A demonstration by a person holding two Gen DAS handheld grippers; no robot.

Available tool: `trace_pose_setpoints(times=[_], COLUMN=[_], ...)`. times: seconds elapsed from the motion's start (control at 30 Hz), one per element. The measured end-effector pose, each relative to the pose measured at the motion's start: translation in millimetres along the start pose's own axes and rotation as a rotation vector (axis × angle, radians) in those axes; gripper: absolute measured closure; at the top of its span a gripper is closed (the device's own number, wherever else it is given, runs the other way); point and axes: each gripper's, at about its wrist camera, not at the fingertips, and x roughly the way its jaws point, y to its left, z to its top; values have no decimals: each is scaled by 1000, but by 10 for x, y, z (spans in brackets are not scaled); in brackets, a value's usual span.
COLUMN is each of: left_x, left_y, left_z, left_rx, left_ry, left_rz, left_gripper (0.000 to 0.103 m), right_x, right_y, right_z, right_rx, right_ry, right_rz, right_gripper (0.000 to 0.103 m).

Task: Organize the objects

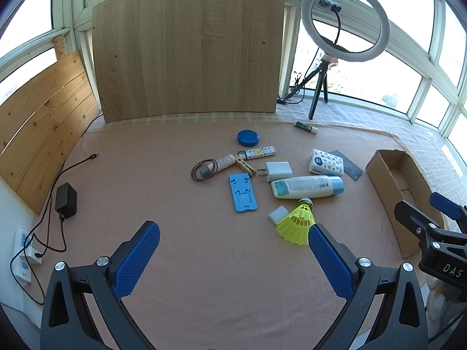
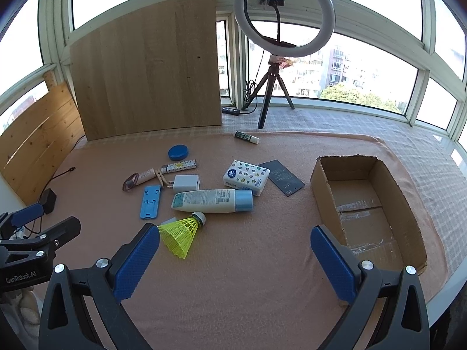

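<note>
While both grippers gape, shuttlecock [image 2: 182,230] lies beside bottle [image 2: 211,201].

1. One box [image 2: 408,210], on the right.
2. One bottle [image 2: 213,201].
3. One shuttlecock [image 2: 184,227], nearest.
4. One charger plug [image 2: 186,183].
5. One tissue pack [image 2: 246,176].
6. One dark card [image 2: 284,177].
7. One blue stand [image 2: 151,201].
8. One blue lid [image 2: 178,152].
9. One clothespin [image 2: 160,176].
10. One glue stick [image 2: 246,137], farthest.
11. Two claws [image 1: 233,250] [image 2: 235,250].

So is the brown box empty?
Empty: the cardboard box shows only its bare taped floor; every object lies outside on the blanket.
</note>
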Motion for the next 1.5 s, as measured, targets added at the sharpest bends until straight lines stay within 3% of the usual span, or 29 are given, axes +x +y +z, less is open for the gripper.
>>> trace_pose_setpoints(times=[1.5], left_x=[36], left_y=[-89], left_z=[-21], left_rx=[19], left_ry=[9], left_rz=[-24], left_gripper=[0], right_x=[53], right_y=[-34], right_z=[-31], right_rx=[23], right_ry=[32], right_rz=[-5], right_gripper=[1])
